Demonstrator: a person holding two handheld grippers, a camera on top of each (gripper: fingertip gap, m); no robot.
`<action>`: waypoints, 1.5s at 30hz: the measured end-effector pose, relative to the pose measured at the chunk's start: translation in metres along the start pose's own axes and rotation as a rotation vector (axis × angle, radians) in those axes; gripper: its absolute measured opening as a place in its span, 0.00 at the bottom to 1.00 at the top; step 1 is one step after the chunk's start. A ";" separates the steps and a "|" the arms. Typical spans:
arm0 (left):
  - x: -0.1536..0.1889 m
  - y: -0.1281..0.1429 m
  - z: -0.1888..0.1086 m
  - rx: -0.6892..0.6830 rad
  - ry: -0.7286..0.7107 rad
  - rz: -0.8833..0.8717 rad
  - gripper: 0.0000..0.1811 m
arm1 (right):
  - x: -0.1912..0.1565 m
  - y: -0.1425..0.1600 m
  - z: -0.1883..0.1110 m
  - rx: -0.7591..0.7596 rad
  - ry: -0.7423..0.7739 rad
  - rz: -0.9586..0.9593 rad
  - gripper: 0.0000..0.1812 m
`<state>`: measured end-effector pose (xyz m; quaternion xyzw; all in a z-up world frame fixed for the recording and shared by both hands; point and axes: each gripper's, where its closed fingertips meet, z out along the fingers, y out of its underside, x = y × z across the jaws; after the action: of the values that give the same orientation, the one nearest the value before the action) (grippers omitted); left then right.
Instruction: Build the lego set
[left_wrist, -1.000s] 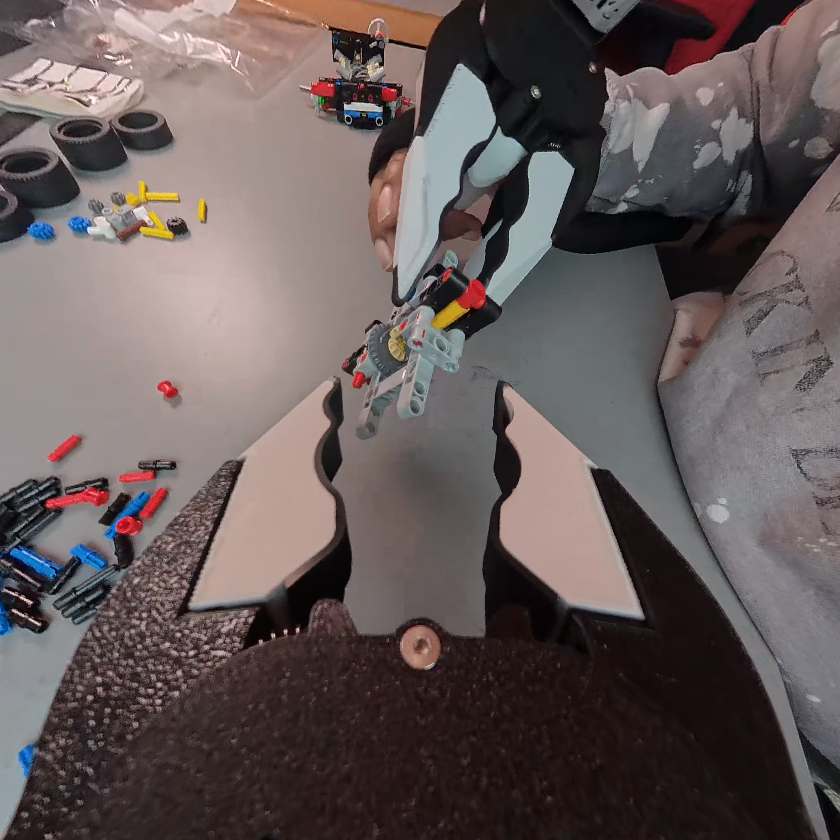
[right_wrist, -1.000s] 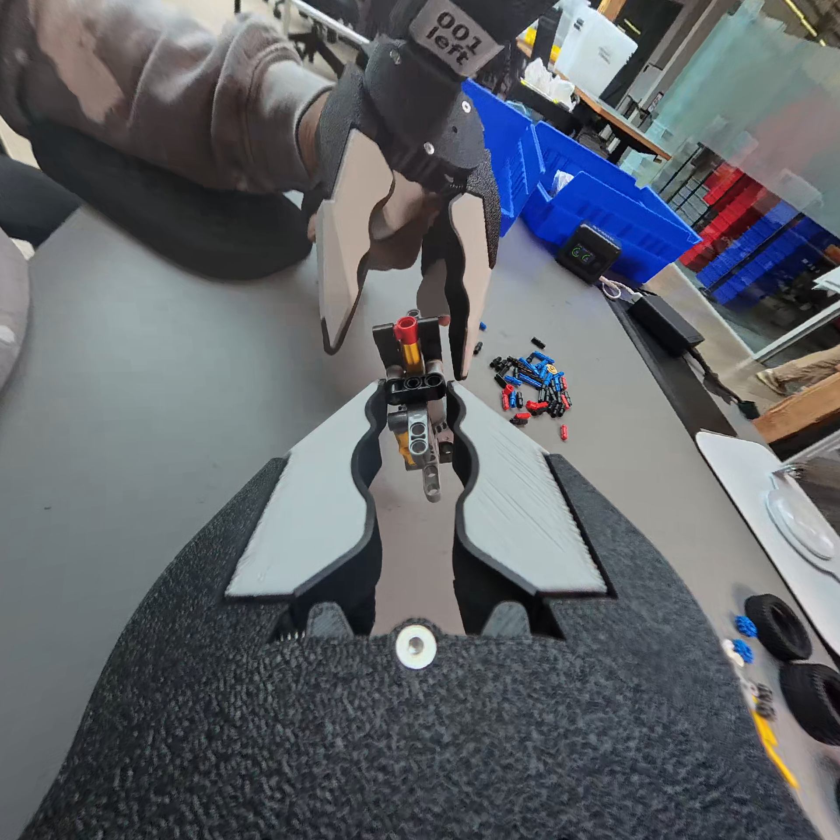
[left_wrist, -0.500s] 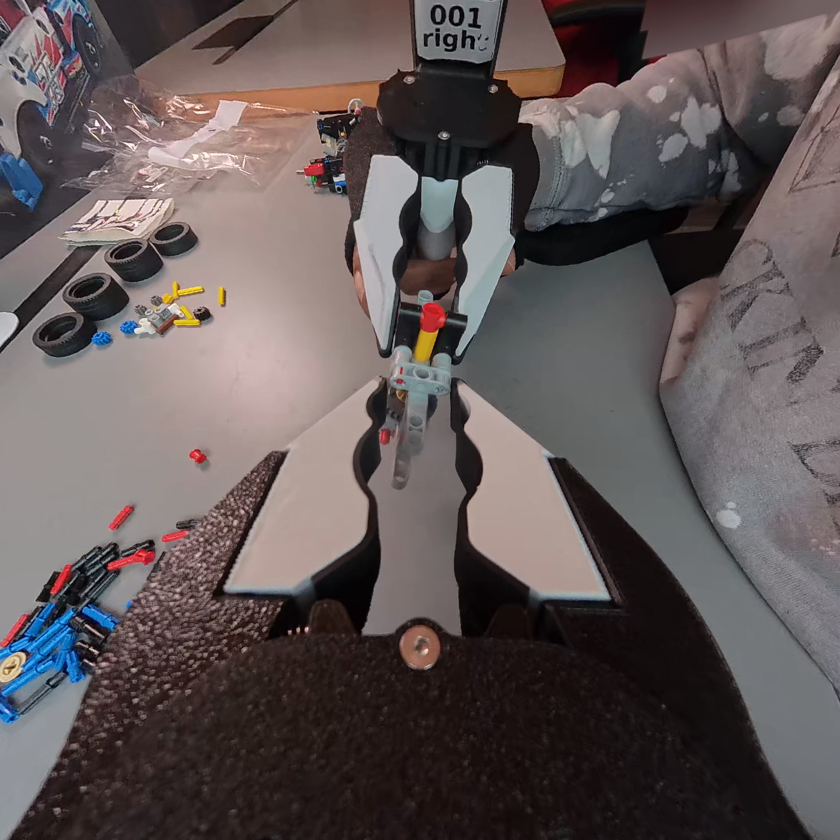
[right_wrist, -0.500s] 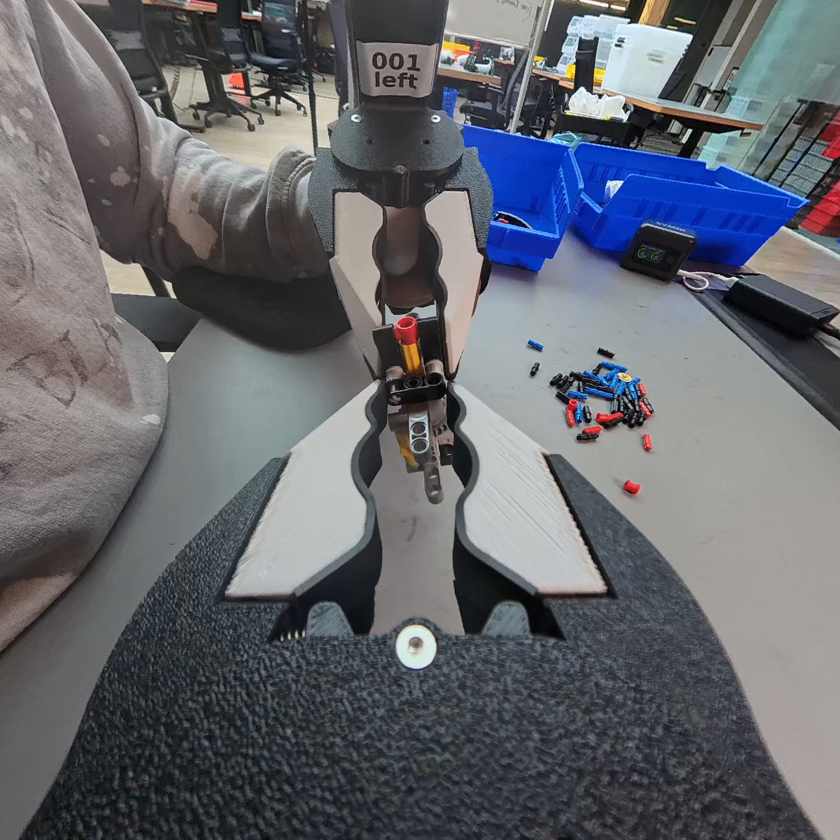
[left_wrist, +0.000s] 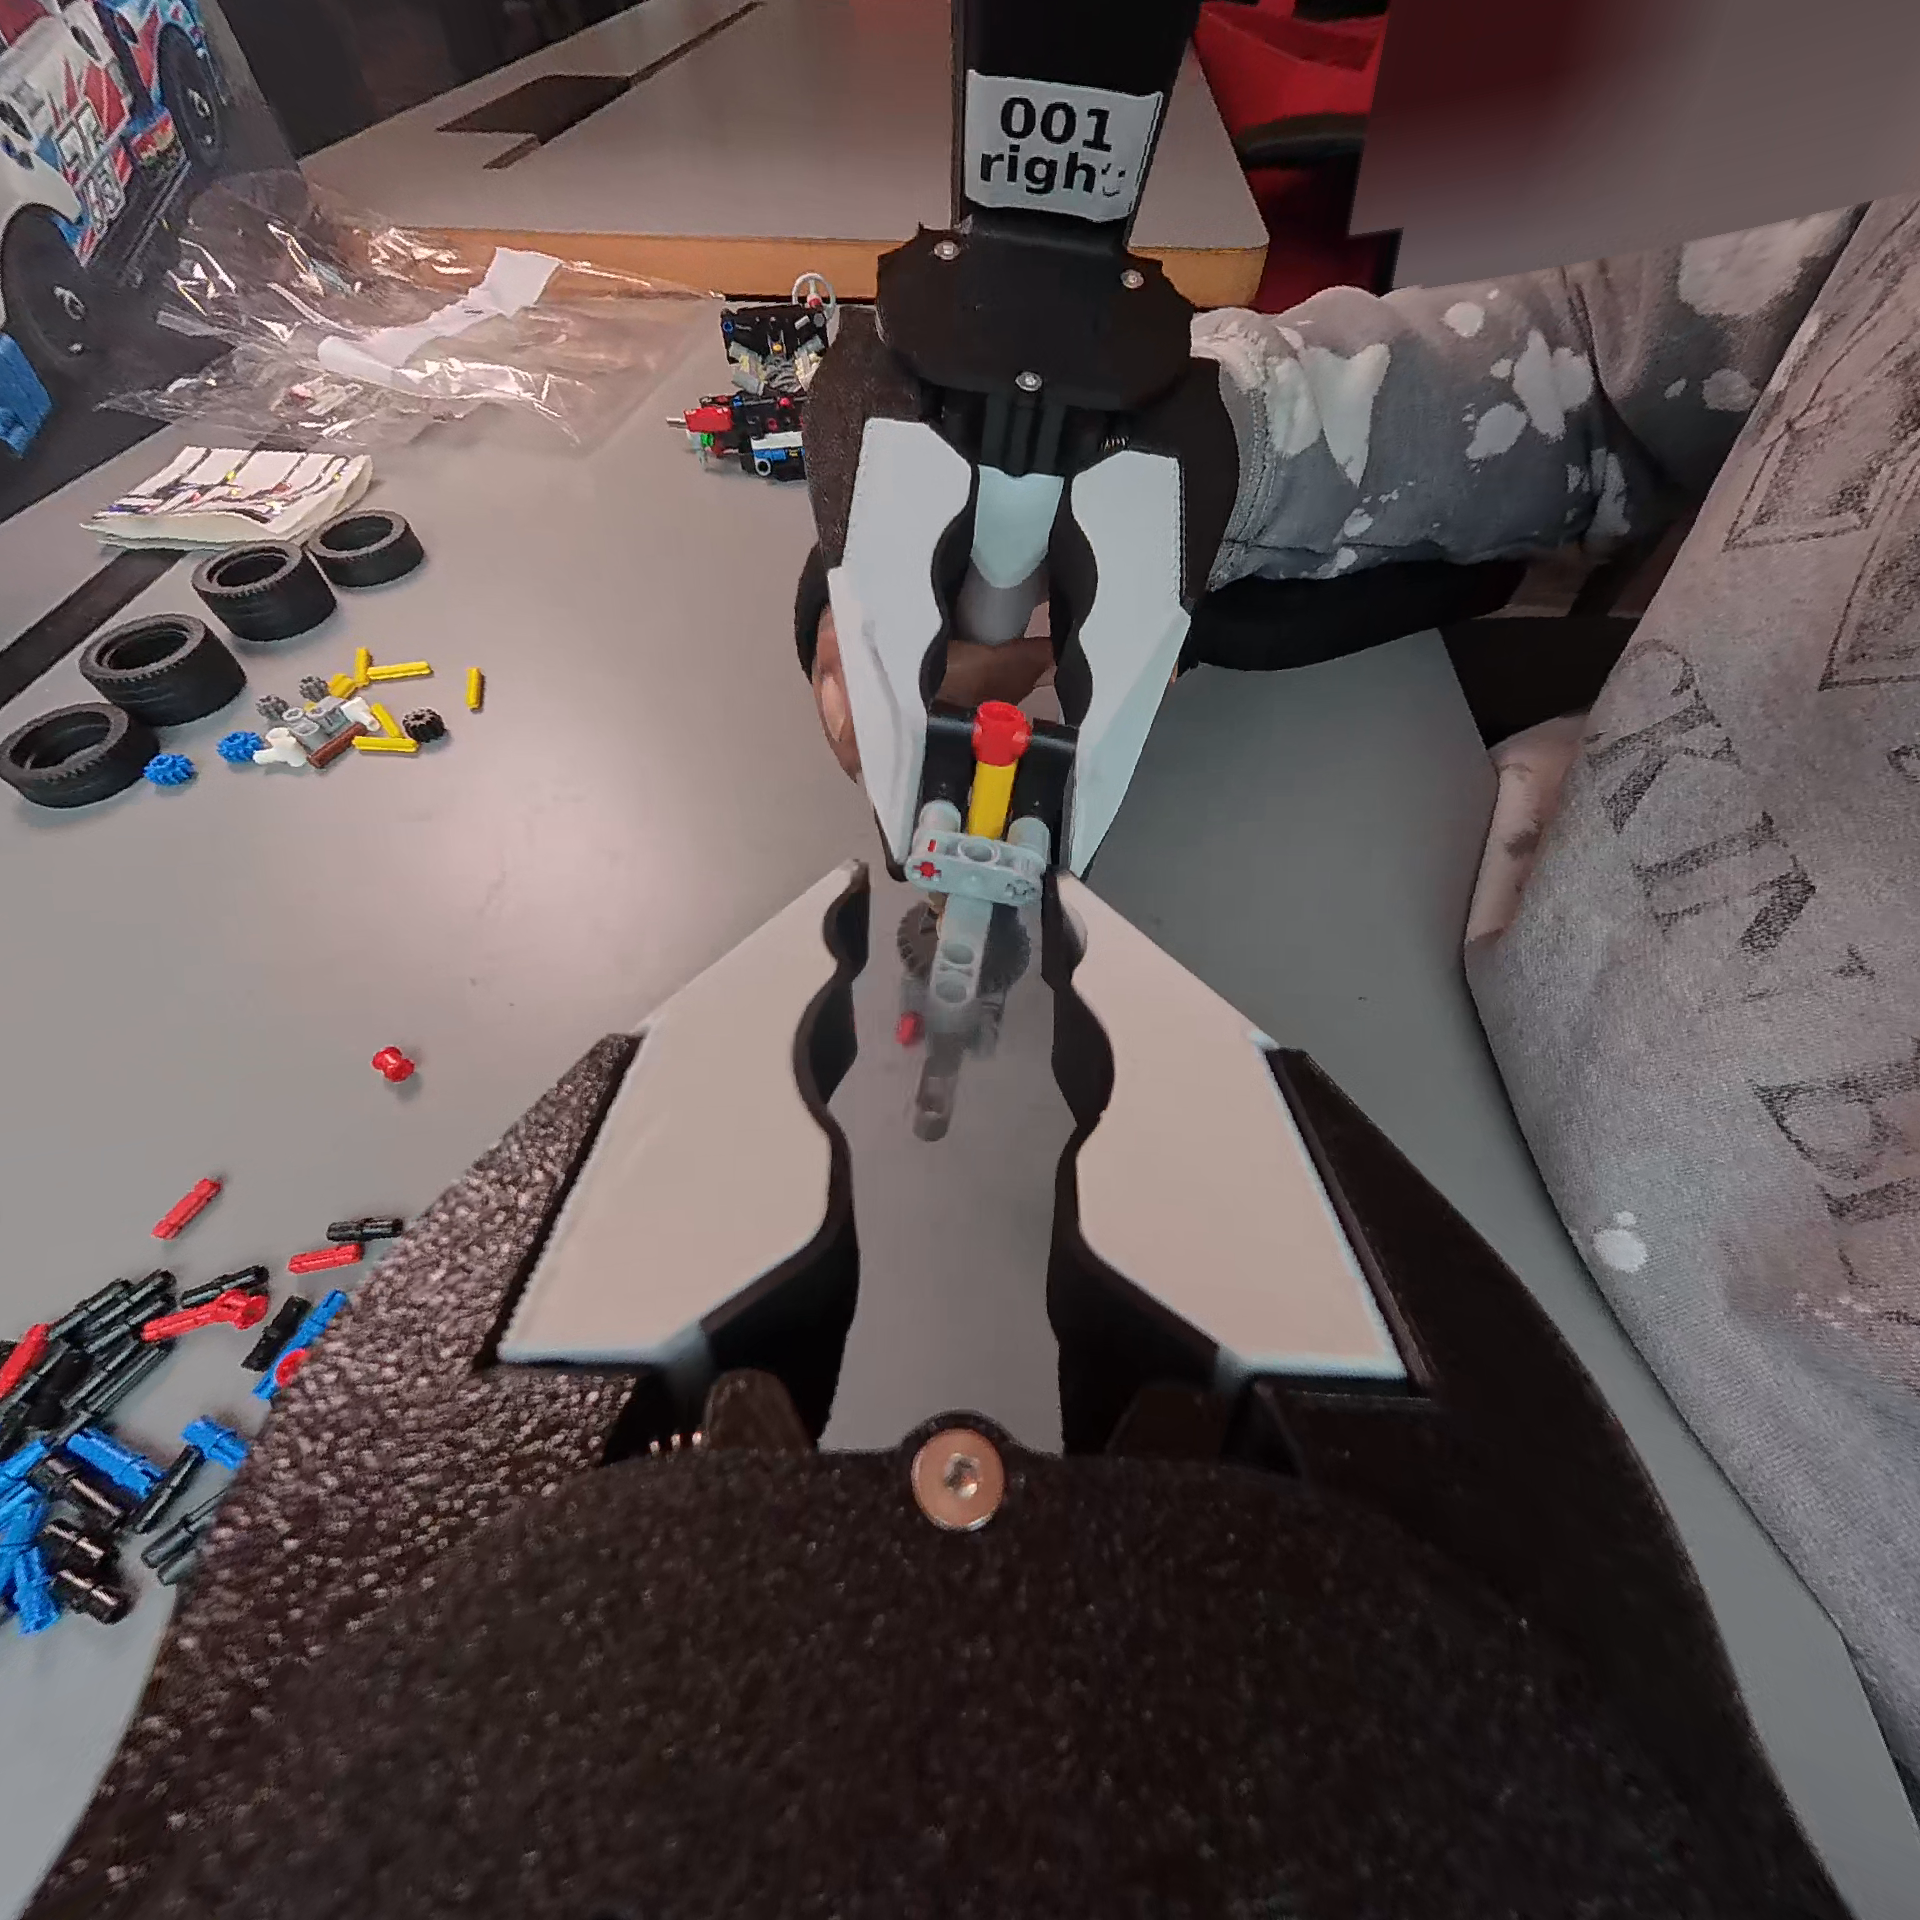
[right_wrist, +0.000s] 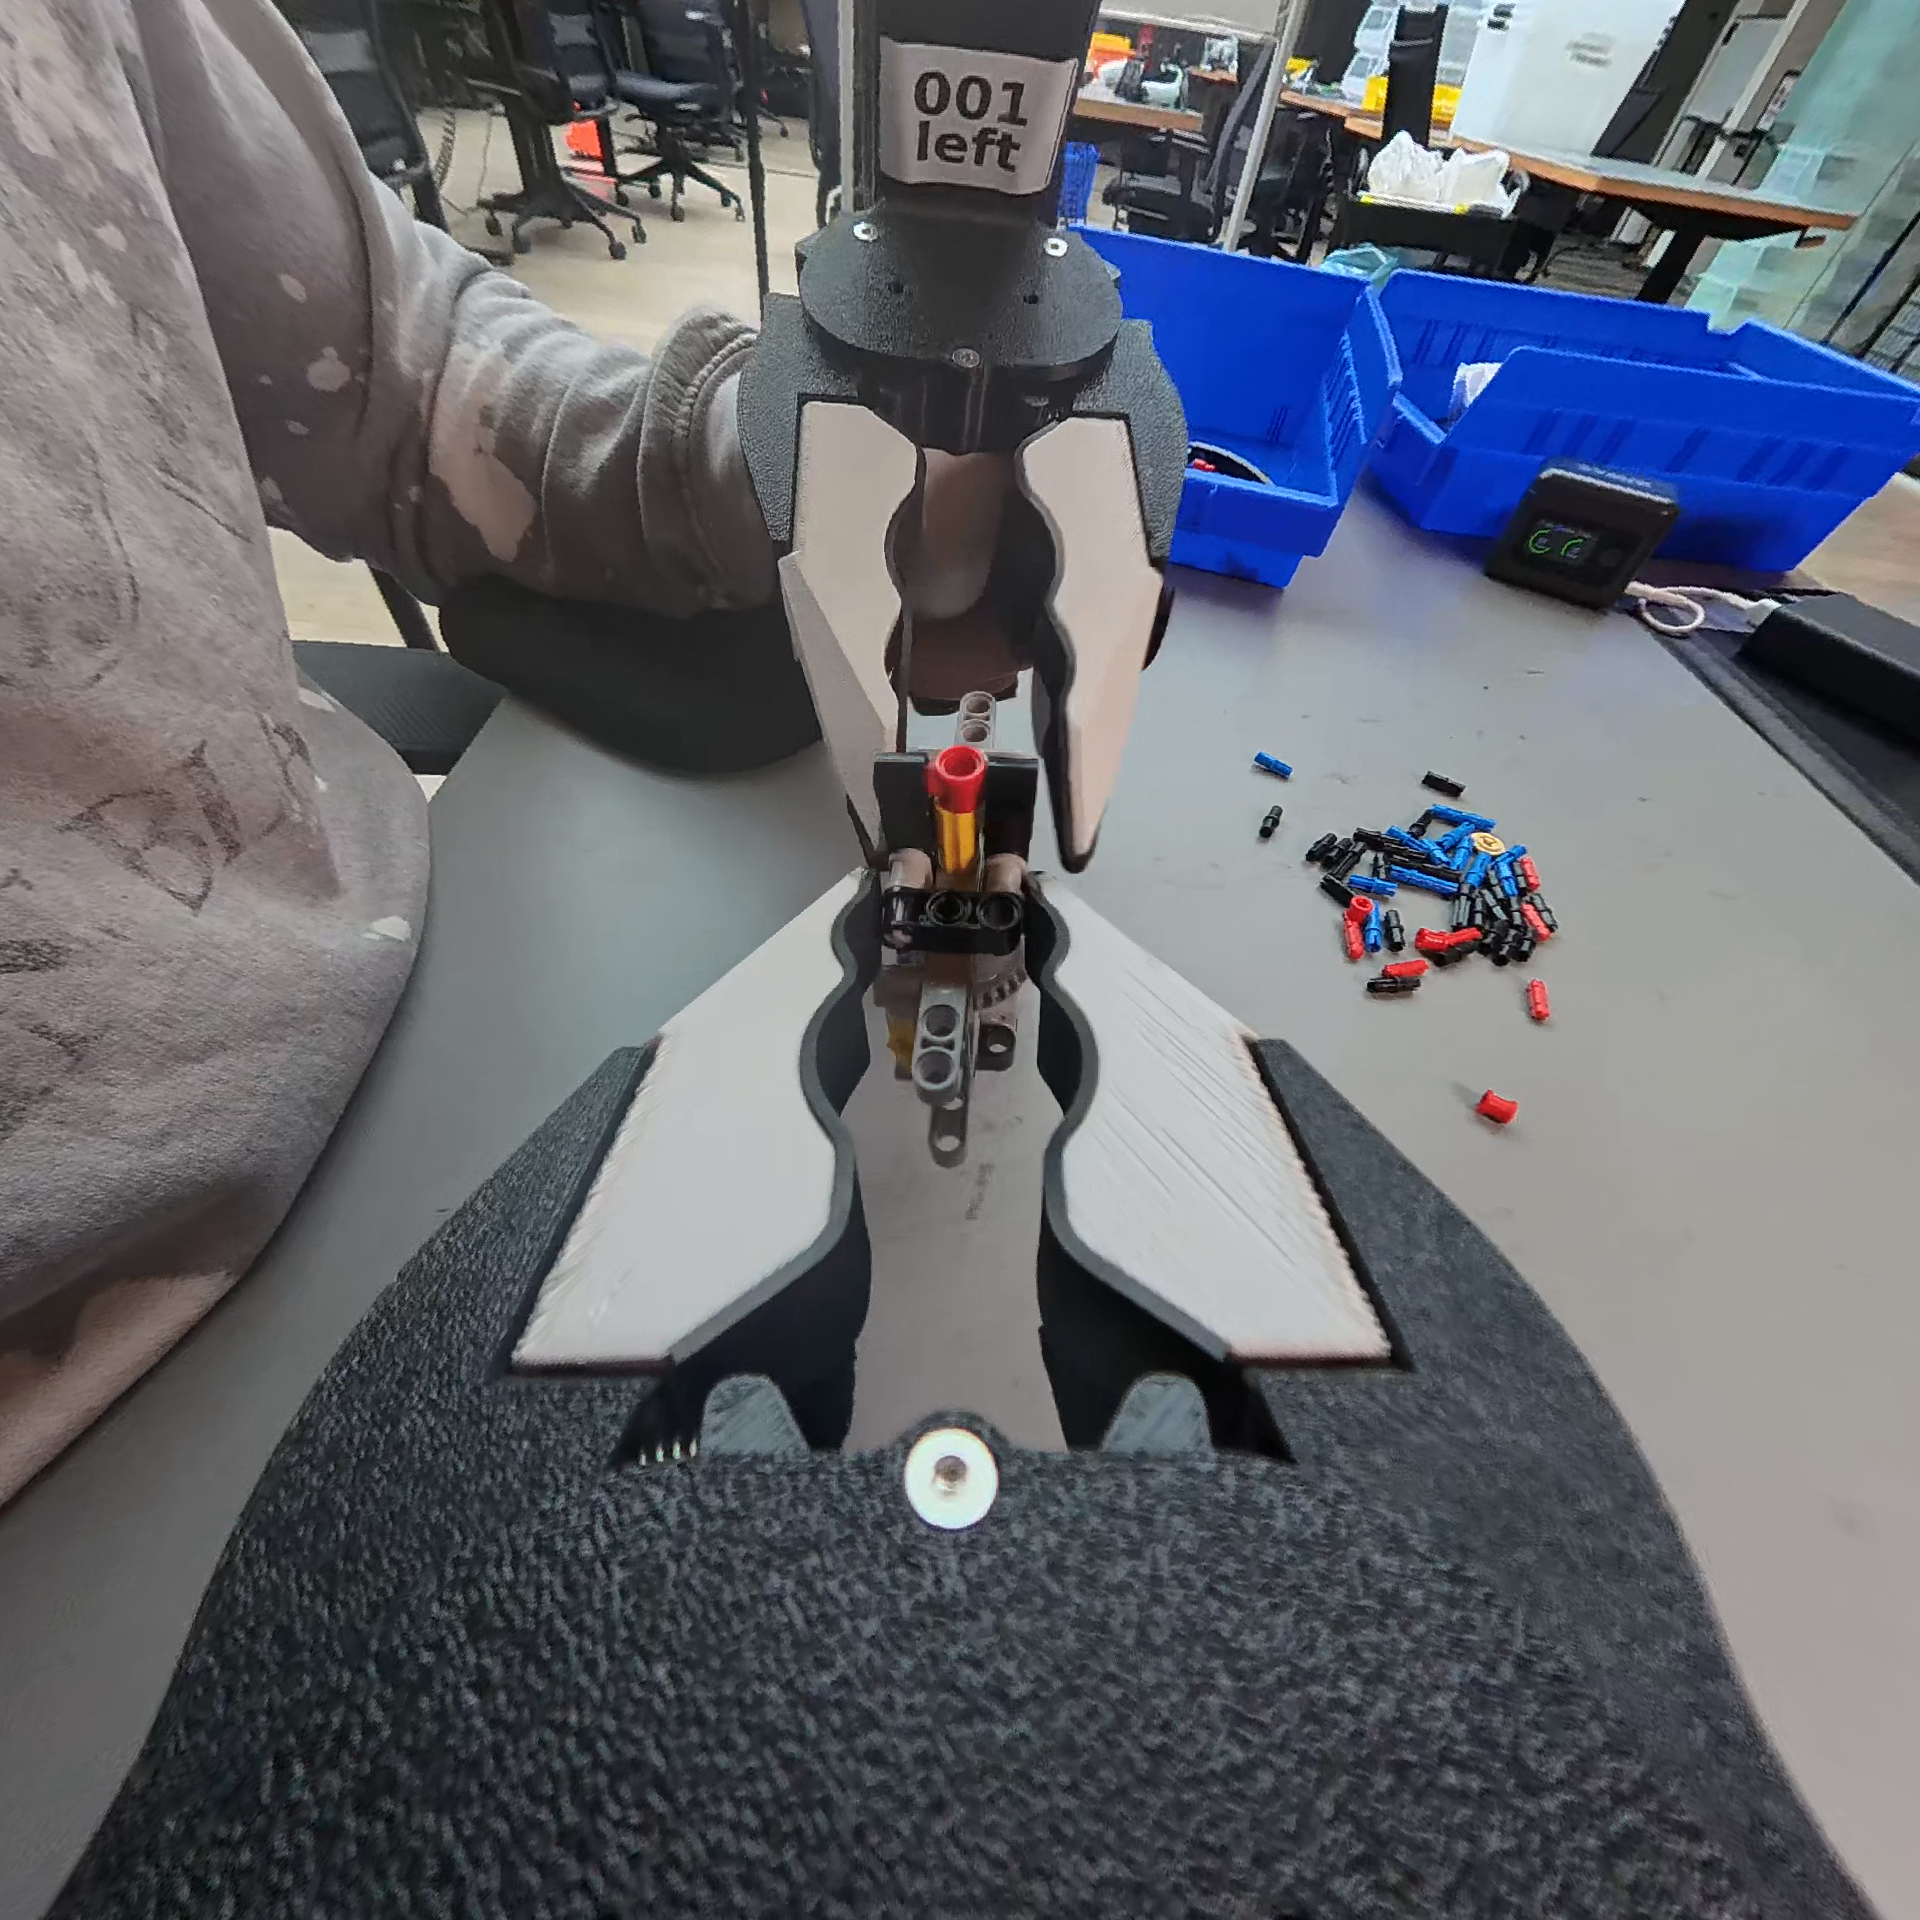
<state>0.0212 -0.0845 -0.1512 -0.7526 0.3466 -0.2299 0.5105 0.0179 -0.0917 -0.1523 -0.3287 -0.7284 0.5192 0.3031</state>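
A small lego assembly (left_wrist: 961, 935) of grey beams, a dark gear, a black frame and a yellow axle with a red bush is held above the grey table (left_wrist: 540, 873). My left gripper (left_wrist: 956, 878) is closed around its grey end. My right gripper (left_wrist: 992, 821) faces it from the far side and is shut on the black frame. In the right wrist view my right gripper (right_wrist: 951, 883) clamps the black beam of the assembly (right_wrist: 951, 914), and my left gripper (right_wrist: 971, 847) closes on the far end, tip to tip.
Several black tyres (left_wrist: 166, 665), small yellow and grey parts (left_wrist: 353, 717) and a part-built chassis (left_wrist: 764, 405) lie far left. A pile of blue, black and red pins (right_wrist: 1444, 904) and a loose red bush (right_wrist: 1496, 1107) lie beside. Blue bins (right_wrist: 1278, 416) stand behind. A person's sleeve (left_wrist: 1455, 436) is at the right. Only a small space, under 4 cm, lies between the two pairs of fingers.
My left gripper was wide open a second ago; it has moved in and closed around the assembly. Both grippers have turned to face each other in line. My right gripper kept its hold.
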 end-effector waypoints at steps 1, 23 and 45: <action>0.002 0.000 0.000 0.001 0.006 0.015 0.20 | -0.001 0.002 0.001 -0.013 -0.006 0.002 0.14; 0.010 0.014 0.002 -0.148 0.031 0.021 0.13 | -0.005 0.015 0.000 -0.039 -0.086 0.096 0.13; -0.031 0.034 -0.009 -0.125 -0.088 -0.048 0.13 | 0.022 -0.004 -0.051 0.177 -0.014 0.214 0.13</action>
<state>-0.0149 -0.0742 -0.1790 -0.8004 0.3194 -0.1868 0.4717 0.0439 -0.0467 -0.1325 -0.3730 -0.6427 0.6130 0.2685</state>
